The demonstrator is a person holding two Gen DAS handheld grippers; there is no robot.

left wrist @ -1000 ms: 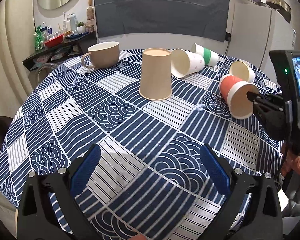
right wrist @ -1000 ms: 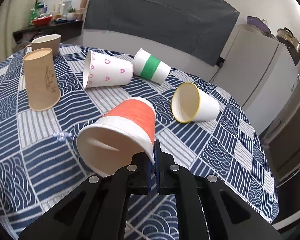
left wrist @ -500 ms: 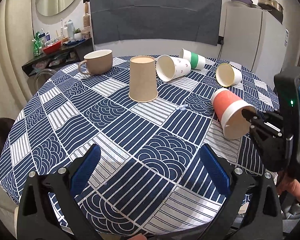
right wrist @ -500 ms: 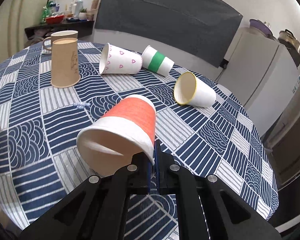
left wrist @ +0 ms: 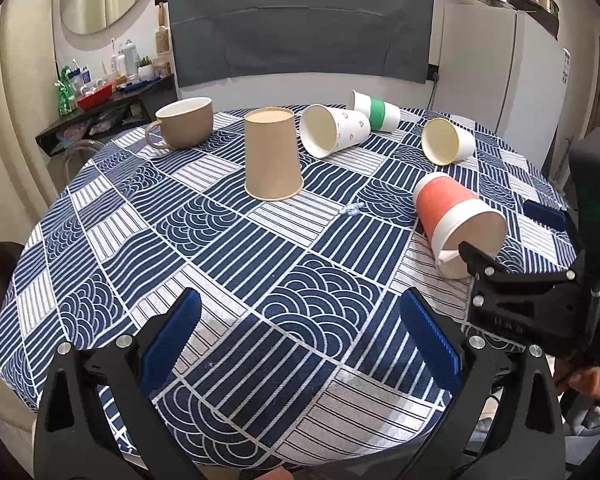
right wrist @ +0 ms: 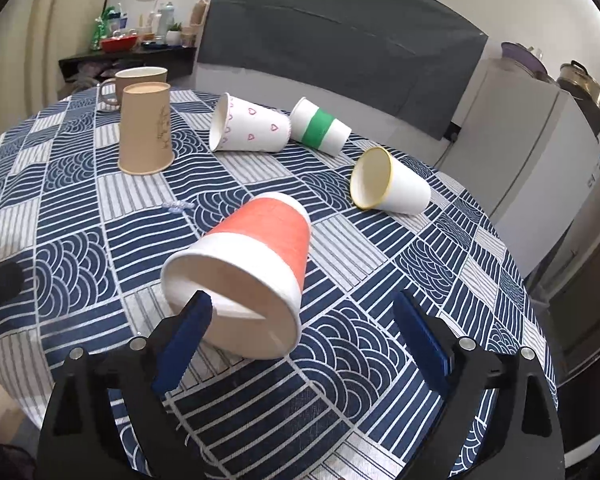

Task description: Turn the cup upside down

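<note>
An orange and white paper cup point(right wrist: 252, 264) lies tilted on its side on the blue patterned tablecloth point(right wrist: 80, 264), mouth toward me; it also shows in the left wrist view point(left wrist: 456, 220). My right gripper point(right wrist: 304, 336) is open, its jaws spread wide around the cup's rim, the left finger at the mouth. The right gripper also shows in the left wrist view point(left wrist: 512, 236). My left gripper point(left wrist: 300, 340) is open and empty above the table's near part. A brown paper cup point(left wrist: 272, 156) stands upside down.
A heart-print cup point(right wrist: 252, 128), a green-banded cup point(right wrist: 320, 128) and a yellow-rimmed cup point(right wrist: 388, 184) lie on their sides. A beige mug point(left wrist: 184, 124) stands upright at the far left. A small clear scrap point(left wrist: 352, 209) lies mid-table. A white fridge point(left wrist: 500, 80) stands behind.
My right gripper has opened and let go of the orange cup's rim; the cup now rests on the table. The left gripper has moved slightly.
</note>
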